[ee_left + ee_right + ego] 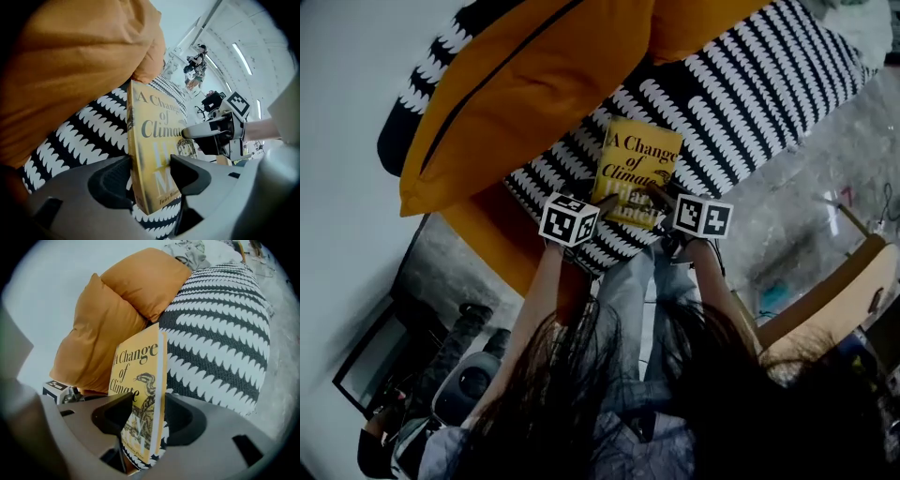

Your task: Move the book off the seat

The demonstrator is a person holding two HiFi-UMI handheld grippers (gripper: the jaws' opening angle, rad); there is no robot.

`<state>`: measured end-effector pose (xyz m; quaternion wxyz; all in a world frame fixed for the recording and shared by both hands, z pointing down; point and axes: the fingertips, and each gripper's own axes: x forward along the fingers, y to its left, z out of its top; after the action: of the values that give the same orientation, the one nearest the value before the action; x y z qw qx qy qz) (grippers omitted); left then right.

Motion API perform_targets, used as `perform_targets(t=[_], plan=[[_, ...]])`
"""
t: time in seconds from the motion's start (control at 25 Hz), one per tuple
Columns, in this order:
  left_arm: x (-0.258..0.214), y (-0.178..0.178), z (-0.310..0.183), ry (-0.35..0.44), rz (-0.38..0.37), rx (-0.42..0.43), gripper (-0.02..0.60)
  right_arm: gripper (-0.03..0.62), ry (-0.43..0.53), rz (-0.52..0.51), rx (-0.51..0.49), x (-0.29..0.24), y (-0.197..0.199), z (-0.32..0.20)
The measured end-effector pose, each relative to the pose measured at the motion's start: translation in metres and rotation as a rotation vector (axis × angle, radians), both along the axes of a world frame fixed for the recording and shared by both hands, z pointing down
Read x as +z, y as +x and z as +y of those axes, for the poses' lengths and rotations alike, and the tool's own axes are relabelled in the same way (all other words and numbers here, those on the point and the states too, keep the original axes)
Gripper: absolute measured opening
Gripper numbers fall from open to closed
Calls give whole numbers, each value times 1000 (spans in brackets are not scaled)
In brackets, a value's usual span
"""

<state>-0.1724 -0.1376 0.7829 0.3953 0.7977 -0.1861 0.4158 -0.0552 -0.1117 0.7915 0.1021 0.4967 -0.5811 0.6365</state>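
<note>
Book (636, 169) lies over the striped seat (750, 103), its far end just beside the orange cushion (525, 94). Left gripper (150, 173) and right gripper (143, 416) each clamp its near edge. Uneven lifting could twist the book or let it slip free.

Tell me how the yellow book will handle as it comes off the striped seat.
The book looks like a stiff hardback, so it should stay flat rather than droop. Held at its near edge by the left gripper and right gripper, it may pivot downward. It looks smooth, possibly slippery.
</note>
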Motion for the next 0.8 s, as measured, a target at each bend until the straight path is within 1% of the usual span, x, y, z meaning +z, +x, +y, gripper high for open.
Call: perform_targets(t=[0.08, 0.16, 0.32, 0.4, 0.52, 0.64, 0.8], plan=[[-25, 17, 17, -47, 20, -22, 276, 225, -33, 14, -11, -28, 18, 16], [-44, 31, 18, -50, 31, -24, 276, 224, -29, 26, -15, -48, 32, 17], [-68, 50, 2, 28, 38, 23, 275, 224, 38, 41, -4, -72, 50, 4], [-82, 60, 8, 45, 45, 29, 273, 224, 52, 41, -1, -87, 60, 11], [-107, 80, 16, 76, 61, 50, 273, 223, 80, 54, 32, -111, 80, 22], [-134, 106, 26, 113, 71, 95, 273, 222, 105, 84, 71, -137, 105, 38], [-172, 138, 39, 142, 92, 160, 273, 222, 149, 109, 127, -179, 132, 57]])
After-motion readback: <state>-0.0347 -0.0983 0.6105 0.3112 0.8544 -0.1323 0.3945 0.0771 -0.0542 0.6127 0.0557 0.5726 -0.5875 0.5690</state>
